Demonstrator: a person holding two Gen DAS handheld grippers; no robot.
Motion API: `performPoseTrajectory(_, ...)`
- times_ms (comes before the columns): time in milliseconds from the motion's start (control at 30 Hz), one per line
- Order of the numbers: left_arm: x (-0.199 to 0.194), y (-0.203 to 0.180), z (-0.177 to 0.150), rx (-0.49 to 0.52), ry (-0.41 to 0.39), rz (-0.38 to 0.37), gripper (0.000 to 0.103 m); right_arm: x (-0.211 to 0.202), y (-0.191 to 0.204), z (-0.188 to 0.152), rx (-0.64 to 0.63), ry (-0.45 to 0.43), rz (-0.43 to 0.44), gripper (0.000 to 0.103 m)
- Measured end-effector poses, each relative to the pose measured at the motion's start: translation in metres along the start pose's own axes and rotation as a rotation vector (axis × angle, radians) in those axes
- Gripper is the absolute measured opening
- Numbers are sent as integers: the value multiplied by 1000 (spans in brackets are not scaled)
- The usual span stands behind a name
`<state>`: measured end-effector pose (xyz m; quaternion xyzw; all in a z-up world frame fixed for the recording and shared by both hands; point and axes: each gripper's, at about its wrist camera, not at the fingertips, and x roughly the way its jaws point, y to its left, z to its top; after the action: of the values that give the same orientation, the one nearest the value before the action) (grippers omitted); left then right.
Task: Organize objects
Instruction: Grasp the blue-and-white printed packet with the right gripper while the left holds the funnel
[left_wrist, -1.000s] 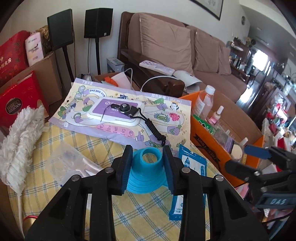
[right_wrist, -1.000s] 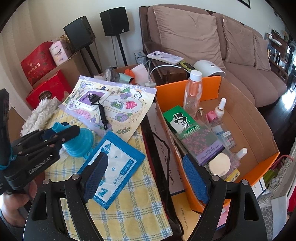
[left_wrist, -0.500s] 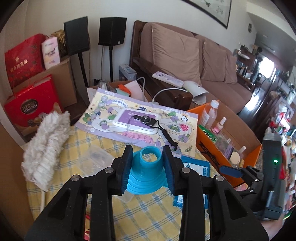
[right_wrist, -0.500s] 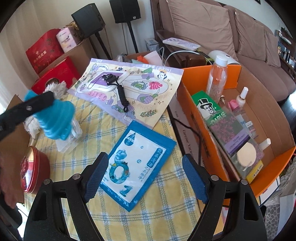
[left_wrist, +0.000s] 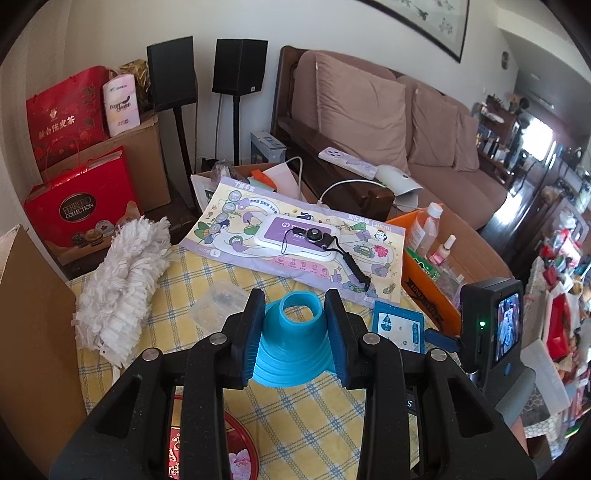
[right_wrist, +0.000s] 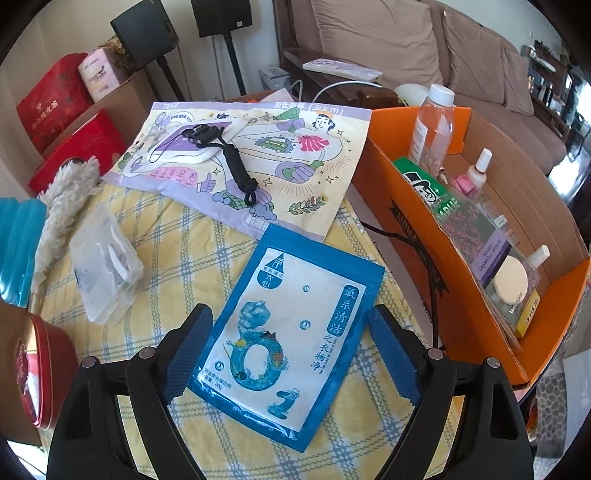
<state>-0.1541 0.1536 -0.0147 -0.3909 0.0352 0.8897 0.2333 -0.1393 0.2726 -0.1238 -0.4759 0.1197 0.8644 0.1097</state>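
Note:
My left gripper (left_wrist: 295, 339) is shut on a blue ribbed funnel (left_wrist: 291, 350) and holds it above the yellow checked tablecloth (left_wrist: 184, 280). The funnel also shows at the left edge of the right wrist view (right_wrist: 18, 251). My right gripper (right_wrist: 291, 354) is open, low over a blue sachet (right_wrist: 288, 332) that lies flat on the cloth between its fingers. An orange cardboard box (right_wrist: 413, 229) with bottles and packets stands to the right of the table.
A large printed packet (right_wrist: 258, 155) with a white case and black lanyard (right_wrist: 232, 158) lies at the back. A clear plastic box (right_wrist: 103, 266), a white duster (left_wrist: 122, 273) and a red tin (right_wrist: 33, 369) lie to the left. A sofa (left_wrist: 369, 122) stands behind.
My left gripper has lifted the funnel up and drawn back to the left. My right gripper has moved left from beside the box and down over the blue sachet.

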Motion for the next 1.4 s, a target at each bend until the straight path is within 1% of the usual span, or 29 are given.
performPoseTrajectory(67,0,3,-2,-7,5,-1,31,2,4,0,-10,-2,-14,90)
performPoseTrajectory(233,-1,11,-6,-24,11,-9,31,5,13,-3,-30,-2,-22,98)
performPoseTrajectory(400,-1,16,-9,-33,15,-6,31,10,22,-7,-91,-15,-71,100)
performPoseTrajectory(467,-1,16,-9,-34,16,-7,31,9,22,-7,-98,-24,-72,97)
performPoseTrajectory(533,-2,16,-9,-33,15,-7,31,7,22,-7,-111,-33,-68,87)
performPoseTrajectory(567,-1,16,-9,-35,15,-7,31,6,23,-7,-121,-29,-63,85)
performPoseTrajectory(600,-1,17,-9,-36,16,-9,31,5,24,-7,-128,-31,-57,77)
performPoseTrajectory(633,-2,17,-9,-37,16,-12,31,4,24,-7,-133,-27,-44,72)
performPoseTrajectory(733,-4,17,-10,-39,13,-18,31,2,27,-7,-153,-28,-47,66)
performPoseTrajectory(833,-7,19,-10,-36,13,-17,31,-1,27,-7,-160,-33,-44,63)
performPoseTrajectory(1067,-16,25,-9,-39,11,-5,31,-24,27,5,-141,-67,16,63)
performPoseTrajectory(1300,-36,34,-4,-38,-5,25,31,-52,47,23,-179,-98,76,63)
performPoseTrajectory(1400,-47,41,-2,-42,-14,42,31,-63,61,28,-221,-110,85,63)
